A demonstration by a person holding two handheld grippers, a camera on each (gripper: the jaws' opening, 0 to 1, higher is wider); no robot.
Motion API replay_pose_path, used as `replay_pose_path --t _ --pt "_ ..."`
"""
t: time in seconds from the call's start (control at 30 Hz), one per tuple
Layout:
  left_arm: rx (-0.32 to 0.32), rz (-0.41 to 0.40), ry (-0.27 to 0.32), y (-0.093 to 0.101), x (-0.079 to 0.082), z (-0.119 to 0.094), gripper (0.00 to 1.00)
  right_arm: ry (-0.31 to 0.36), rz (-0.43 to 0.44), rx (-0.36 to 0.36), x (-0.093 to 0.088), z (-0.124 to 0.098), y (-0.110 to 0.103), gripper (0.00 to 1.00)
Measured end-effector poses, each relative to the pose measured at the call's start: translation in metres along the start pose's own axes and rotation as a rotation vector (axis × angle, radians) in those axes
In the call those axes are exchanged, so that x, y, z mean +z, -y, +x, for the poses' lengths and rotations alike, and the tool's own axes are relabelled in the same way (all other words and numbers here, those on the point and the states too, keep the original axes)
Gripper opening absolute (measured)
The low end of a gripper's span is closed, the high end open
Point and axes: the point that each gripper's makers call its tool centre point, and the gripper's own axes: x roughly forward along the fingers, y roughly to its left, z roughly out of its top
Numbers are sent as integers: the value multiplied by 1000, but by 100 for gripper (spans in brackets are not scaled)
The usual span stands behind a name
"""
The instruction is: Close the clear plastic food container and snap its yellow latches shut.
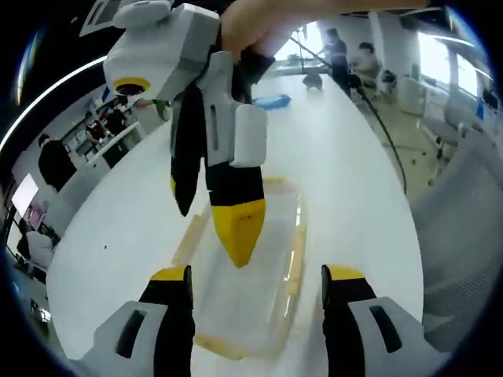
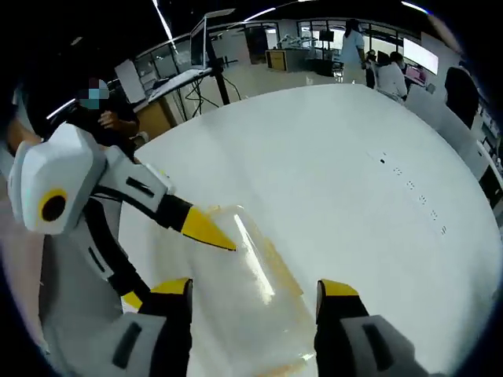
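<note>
Around us runs a busy open workroom, with people seated and standing at benches at twelve o'clock in both views. Filling the foreground is a broad white table (image 1: pixel 346 157), bare but for a small blue object (image 1: pixel 273 100) far off at twelve.

On that table, low in the left gripper view at six o'clock, lies the clear plastic food container (image 1: pixel 263 275), its lid seemingly down on the base. Yellow latches (image 1: pixel 296 261) run along its long sides and one short end, and they look flat rather than flipped out, though through the clear plastic I cannot tell which are truly snapped. My guess is the closing is done and the latching is what remains.

Left gripper (image 1: pixel 255 283) straddles the container with jaws wide apart, holding nothing. Right gripper (image 2: pixel 255 294) also stands with jaws spread over the container's near part in its own view; seen from the left gripper view at eleven o'clock, one yellow tip points down onto the lid, apparently pressing it.
</note>
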Motion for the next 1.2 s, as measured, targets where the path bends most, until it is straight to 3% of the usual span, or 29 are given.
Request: replay_pose_path --t 0.33,0.73,1.2 --pt "49 -84 -4 -19 -12 -15 66 8 54 -34 -21 -13 2 63" --pt "69 -177 -26 -24 -29 -22 66 17 134 -81 -48 -26 8 62" --pt "75 -202 -39 -28 -39 -23 63 35 177 -74 -47 -18 5 61"
